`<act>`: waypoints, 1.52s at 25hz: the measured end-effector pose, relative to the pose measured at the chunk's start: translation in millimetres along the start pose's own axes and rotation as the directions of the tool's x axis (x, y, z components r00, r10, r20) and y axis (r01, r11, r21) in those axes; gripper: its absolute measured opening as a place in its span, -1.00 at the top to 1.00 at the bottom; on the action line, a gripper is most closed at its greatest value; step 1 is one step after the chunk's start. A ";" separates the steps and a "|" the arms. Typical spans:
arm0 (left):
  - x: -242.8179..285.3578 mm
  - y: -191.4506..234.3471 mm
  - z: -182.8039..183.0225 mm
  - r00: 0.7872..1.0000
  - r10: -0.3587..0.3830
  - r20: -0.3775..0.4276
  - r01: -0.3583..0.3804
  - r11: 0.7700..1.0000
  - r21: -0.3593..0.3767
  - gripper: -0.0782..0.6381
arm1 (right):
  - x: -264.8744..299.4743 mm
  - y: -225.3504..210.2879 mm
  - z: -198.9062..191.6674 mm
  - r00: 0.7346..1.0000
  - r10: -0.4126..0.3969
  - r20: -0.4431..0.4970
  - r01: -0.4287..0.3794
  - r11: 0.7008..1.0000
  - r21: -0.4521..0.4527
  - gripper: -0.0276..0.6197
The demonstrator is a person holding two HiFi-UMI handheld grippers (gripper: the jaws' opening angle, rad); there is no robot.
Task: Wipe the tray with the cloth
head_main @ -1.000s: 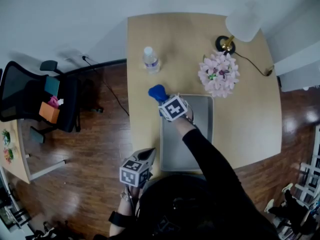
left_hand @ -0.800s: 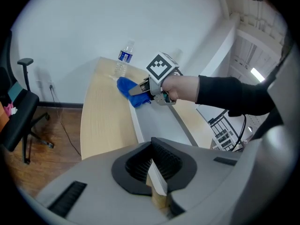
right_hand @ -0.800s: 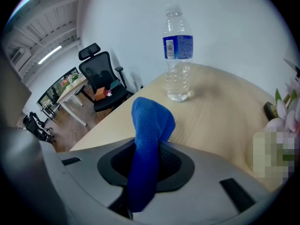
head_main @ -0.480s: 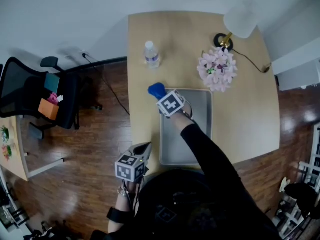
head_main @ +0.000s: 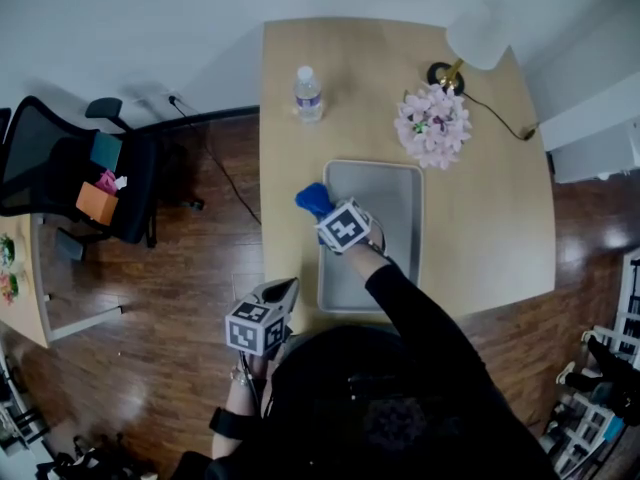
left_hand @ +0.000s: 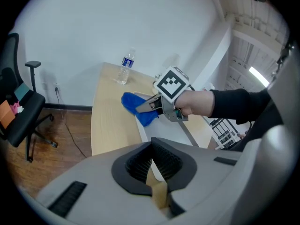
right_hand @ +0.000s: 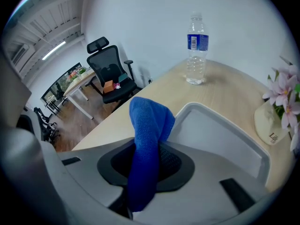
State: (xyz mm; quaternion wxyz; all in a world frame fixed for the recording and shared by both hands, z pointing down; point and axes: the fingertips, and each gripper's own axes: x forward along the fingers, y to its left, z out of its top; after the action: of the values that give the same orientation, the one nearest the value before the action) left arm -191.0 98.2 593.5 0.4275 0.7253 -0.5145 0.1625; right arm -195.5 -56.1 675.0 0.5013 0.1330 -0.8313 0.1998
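A grey tray (head_main: 392, 208) lies on the wooden table (head_main: 480, 218). My right gripper (head_main: 324, 211) is shut on a blue cloth (head_main: 312, 198), which sticks out over the tray's left rim near its far corner. In the right gripper view the cloth (right_hand: 149, 125) stands up from between the jaws of the right gripper (right_hand: 147, 150), with the tray (right_hand: 225, 135) just beyond. My left gripper (head_main: 283, 291) hangs off the table's near left edge, jaws shut and empty. Its own view shows the left gripper (left_hand: 151, 146), the right gripper (left_hand: 149, 104) and the cloth (left_hand: 135, 105).
A water bottle (head_main: 308, 93) stands at the table's far left. Pink flowers (head_main: 432, 125) and a lamp (head_main: 480, 38) stand beyond the tray's far right. A black office chair (head_main: 70, 183) stands on the wooden floor to the left.
My right gripper has carried the cloth from beyond the tray's far left corner toward me, along the tray's left rim. The left gripper has shifted a little beside the table edge.
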 end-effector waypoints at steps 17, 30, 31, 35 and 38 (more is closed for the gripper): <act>-23.4 -1.3 -31.2 1.000 -0.018 0.002 0.018 0.999 0.037 0.78 | -19.7 98.2 -90.8 0.998 0.034 -0.046 -0.036 0.998 -0.047 0.63; -30.9 -7.8 -45.0 0.999 -0.050 -0.014 0.051 0.995 0.085 0.78 | -27.8 152.2 -141.7 0.988 0.116 -0.098 -0.121 0.991 -0.049 0.63; -31.7 -8.4 -46.1 0.999 -0.052 -0.014 0.053 0.995 0.087 0.78 | -28.1 156.2 -145.6 0.987 0.126 -0.105 -0.131 0.990 -0.048 0.63; -34.9 -9.9 -48.9 0.998 -0.057 -0.017 0.058 0.994 0.095 0.78 | -28.6 164.6 -155.8 0.982 0.142 -0.122 -0.149 0.987 -0.053 0.63; -38.6 -10.7 -49.1 0.998 -0.057 -0.016 0.058 0.993 0.101 0.78 | -35.0 167.8 -150.2 0.981 0.167 -0.102 -0.172 0.984 -0.042 0.64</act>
State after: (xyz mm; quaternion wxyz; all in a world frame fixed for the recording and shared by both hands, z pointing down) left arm -187.6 161.4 591.2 0.3980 0.7596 -0.4817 0.1807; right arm -132.8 163.0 673.3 0.5260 0.0390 -0.8188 0.2268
